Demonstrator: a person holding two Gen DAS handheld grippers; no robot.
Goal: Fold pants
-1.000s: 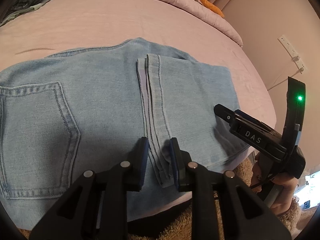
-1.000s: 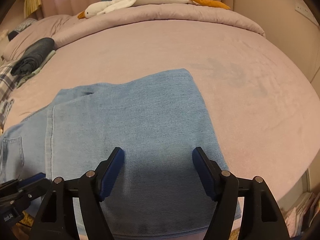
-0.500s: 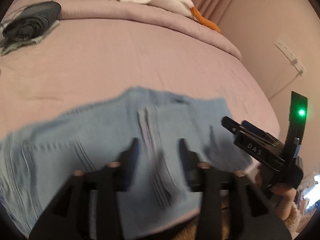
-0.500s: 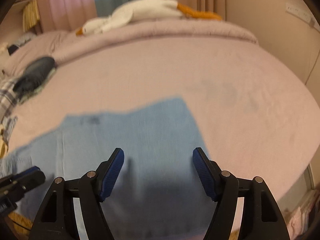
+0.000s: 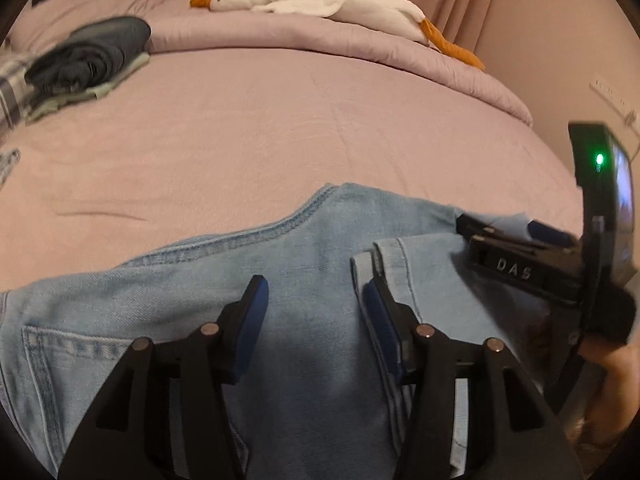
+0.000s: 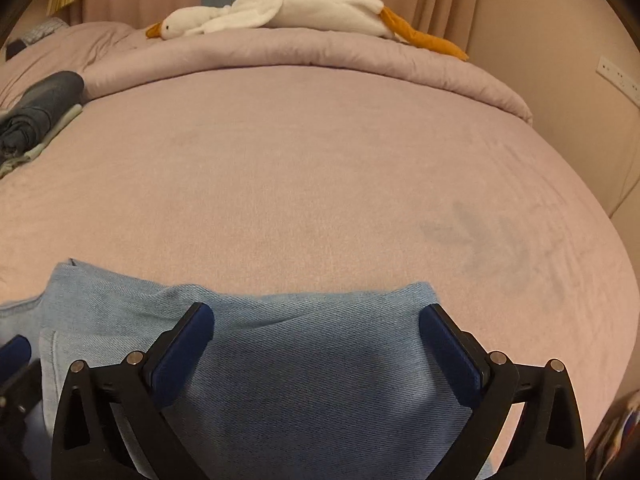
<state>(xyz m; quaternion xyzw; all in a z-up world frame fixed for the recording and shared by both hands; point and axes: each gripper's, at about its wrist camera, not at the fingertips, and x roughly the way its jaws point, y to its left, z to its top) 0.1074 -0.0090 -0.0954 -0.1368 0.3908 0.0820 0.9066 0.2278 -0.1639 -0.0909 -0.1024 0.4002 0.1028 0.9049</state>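
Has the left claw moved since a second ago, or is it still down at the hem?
Yes. The left claw has opened and tilted up off the hem of the light blue denim pants; the white plush goose, barely visible before, now shows fully.

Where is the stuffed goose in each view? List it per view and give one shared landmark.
Left wrist: stuffed goose at top centre, on the rolled duvet.
Right wrist: stuffed goose at top centre, on the same duvet.
Shared landmark: folded dark clothes, upper left.

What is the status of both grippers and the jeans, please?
Left gripper open, right gripper open. Jeans folded on the bed, unheld. Nothing in the way.
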